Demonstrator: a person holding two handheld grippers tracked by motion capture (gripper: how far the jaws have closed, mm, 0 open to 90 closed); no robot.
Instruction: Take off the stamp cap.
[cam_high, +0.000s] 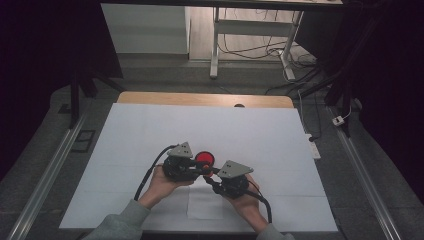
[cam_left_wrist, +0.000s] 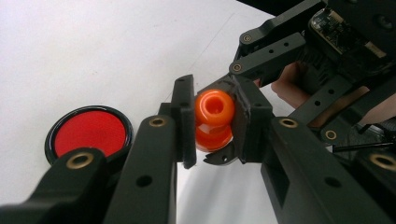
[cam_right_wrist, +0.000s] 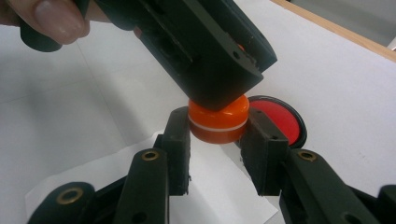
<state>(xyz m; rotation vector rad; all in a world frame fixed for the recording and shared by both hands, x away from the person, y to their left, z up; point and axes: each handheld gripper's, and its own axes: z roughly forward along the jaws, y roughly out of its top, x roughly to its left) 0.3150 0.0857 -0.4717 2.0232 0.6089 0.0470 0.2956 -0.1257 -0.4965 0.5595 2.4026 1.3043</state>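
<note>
A small orange round piece (cam_left_wrist: 214, 109) with a pale seam around its middle (cam_right_wrist: 217, 123) hangs just above the white sheet, held from two sides. My left gripper (cam_left_wrist: 213, 126) is shut on it, pads pressing both flanks. My right gripper (cam_right_wrist: 217, 133) is shut on its lower part from the opposite side; a black finger (cam_right_wrist: 210, 56) of the left gripper covers the top. In the high view the left gripper (cam_high: 202, 170) and right gripper (cam_high: 210, 176) meet tip to tip near the table's front middle. A red disc with a black rim (cam_high: 204, 158) lies flat just behind them.
A large white sheet (cam_high: 150, 135) covers the wooden table (cam_high: 150, 97). A smaller slip of paper (cam_high: 205, 205) lies under the hands. Beyond the far edge stand table legs and loose cables (cam_high: 280, 55). Metal rails (cam_high: 50, 170) run along both sides.
</note>
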